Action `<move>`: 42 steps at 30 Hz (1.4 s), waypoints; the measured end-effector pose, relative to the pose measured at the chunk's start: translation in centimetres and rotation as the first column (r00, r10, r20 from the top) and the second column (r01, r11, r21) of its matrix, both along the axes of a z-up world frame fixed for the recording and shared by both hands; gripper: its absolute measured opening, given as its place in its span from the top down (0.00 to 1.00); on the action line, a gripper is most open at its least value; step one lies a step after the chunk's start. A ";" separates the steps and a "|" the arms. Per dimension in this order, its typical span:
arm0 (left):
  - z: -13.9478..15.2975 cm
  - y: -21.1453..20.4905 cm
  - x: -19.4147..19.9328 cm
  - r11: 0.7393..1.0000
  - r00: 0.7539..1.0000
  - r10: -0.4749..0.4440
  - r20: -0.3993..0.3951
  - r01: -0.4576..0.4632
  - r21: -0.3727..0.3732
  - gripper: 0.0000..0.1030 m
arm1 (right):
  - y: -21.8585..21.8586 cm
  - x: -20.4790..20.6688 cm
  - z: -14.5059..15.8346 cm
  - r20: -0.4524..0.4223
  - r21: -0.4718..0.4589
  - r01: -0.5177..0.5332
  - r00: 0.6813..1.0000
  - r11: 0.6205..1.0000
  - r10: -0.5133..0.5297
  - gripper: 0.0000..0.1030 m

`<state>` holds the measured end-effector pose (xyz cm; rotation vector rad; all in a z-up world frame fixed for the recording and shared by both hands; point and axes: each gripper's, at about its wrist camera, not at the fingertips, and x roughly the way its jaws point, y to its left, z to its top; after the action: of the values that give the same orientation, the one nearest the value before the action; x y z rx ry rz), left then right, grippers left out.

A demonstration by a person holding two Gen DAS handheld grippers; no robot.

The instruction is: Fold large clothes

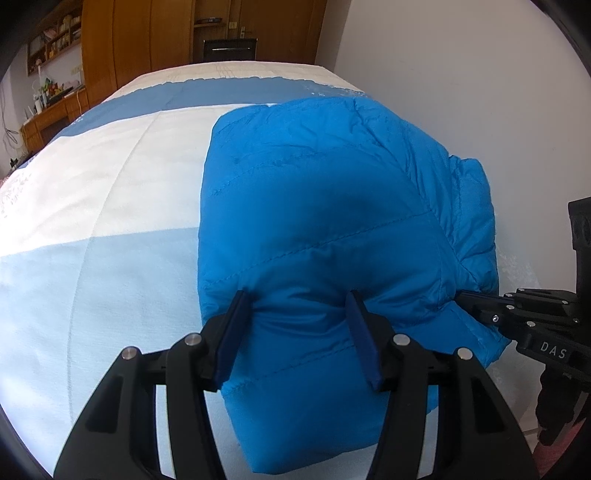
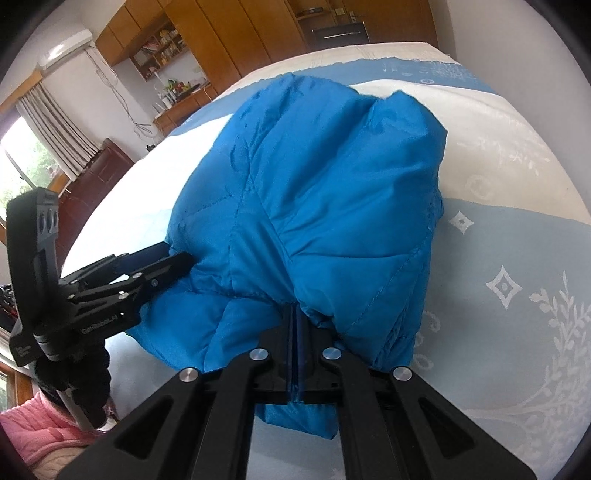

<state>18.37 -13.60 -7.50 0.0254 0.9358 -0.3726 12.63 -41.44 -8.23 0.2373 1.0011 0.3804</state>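
Observation:
A bright blue quilted puffer jacket (image 1: 317, 206) lies folded into a bundle on the bed, near the right side; it also fills the right wrist view (image 2: 314, 206). My left gripper (image 1: 299, 299) is open, its two fingers straddling the jacket's near edge with fabric bulging between them. It shows from the side in the right wrist view (image 2: 177, 258). My right gripper (image 2: 297, 314) is shut on a pinch of the jacket's near edge. It reaches in from the right in the left wrist view (image 1: 465, 295).
The bed (image 1: 110, 229) has a white and pale blue patterned cover. A white wall (image 1: 461, 74) runs along its right side. Wooden wardrobes (image 1: 155, 33), shelves and a desk stand beyond. A pink garment (image 2: 40, 432) shows low left.

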 end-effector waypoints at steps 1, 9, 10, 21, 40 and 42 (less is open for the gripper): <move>0.4 0.1 -0.1 1.000 1.000 -0.006 0.000 0.006 -0.007 0.47 | -0.1 -0.2 0.6 0.014 0.002 -0.004 1.000 1.000 0.004 0.98; 3.7 2.6 0.3 0.998 0.999 -0.020 0.025 0.021 -0.056 0.23 | -1.9 -2.1 5.1 0.141 0.068 0.000 0.990 0.998 -0.010 0.44; 4.1 3.0 0.4 0.998 0.999 -0.022 0.031 0.024 -0.064 0.21 | -2.2 -2.1 5.7 0.165 0.040 0.029 0.986 0.999 -0.035 0.39; 3.2 4.2 3.2 0.990 0.998 -0.057 -0.022 0.054 -0.132 0.13 | -5.6 1.2 3.5 0.102 0.111 0.069 0.992 0.991 -0.081 0.17; -2.7 2.5 10.0 0.909 0.940 -0.266 -0.214 0.171 -0.380 0.02 | -9.0 7.6 -4.1 -0.054 0.409 0.003 0.998 0.913 0.021 0.04; -3.0 2.2 10.2 0.902 0.937 -0.277 -0.212 0.178 -0.392 0.02 | -8.7 7.9 -4.4 -0.061 0.419 -0.006 0.998 0.908 0.035 0.03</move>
<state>28.60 -11.39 -10.49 -0.2661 1.1172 -0.7837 20.53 -50.14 -12.65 0.6332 0.9807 0.6102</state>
